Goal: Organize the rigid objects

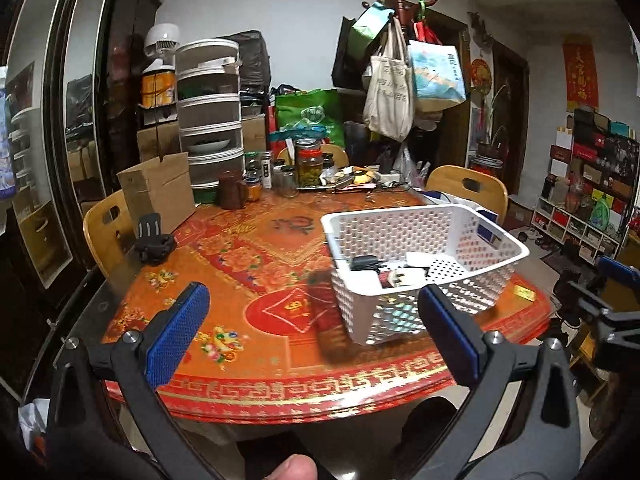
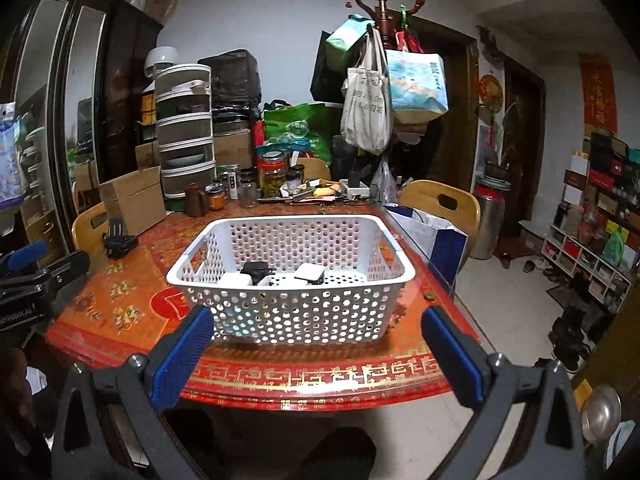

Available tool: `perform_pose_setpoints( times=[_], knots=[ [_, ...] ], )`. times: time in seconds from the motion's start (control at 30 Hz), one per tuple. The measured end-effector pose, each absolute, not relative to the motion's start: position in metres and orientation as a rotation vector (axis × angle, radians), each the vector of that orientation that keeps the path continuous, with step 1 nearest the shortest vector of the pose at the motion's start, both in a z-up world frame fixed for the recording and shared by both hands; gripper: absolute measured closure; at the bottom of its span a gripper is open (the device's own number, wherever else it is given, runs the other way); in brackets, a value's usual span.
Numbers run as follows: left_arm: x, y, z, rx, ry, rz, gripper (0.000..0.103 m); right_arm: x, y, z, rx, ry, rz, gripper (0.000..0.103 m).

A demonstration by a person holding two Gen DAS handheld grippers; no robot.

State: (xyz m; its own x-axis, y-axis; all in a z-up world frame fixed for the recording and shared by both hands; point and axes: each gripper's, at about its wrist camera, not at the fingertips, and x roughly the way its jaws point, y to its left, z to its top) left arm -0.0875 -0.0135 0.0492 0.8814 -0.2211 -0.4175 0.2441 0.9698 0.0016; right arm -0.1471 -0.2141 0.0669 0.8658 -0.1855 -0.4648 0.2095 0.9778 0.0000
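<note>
A white perforated plastic basket (image 2: pixel 292 280) holding small white and black chargers (image 2: pixel 280 274) sits on the red floral tabletop (image 2: pixel 120 304). The right hand-held gripper (image 2: pixel 316 344) hangs just before it, jaws wide and empty. The left hand-held gripper (image 1: pixel 312 332), equally wide, has it ahead to the right.

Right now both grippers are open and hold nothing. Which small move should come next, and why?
Probably move the left gripper toward the black clip at the table's left edge. It seems the only small loose item outside the basket, which already holds the chargers, and it lies on the left side. The right gripper faces the basket.
</note>
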Motion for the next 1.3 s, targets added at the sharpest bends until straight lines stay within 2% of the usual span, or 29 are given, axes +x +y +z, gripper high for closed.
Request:
perform_pose_setpoints(
  times=[0.3,1.3],
  knots=[
    [-0.104,-0.063,0.050,0.149,0.454,-0.324,0.000,-0.151,-0.232,0.065,0.114,0.494,-0.201,0.000],
    [-0.045,-0.062,0.029,0.065,0.542,-0.254,0.000,-0.120,-0.225,0.041,0.109,0.577,-0.149,0.000]
  ],
)
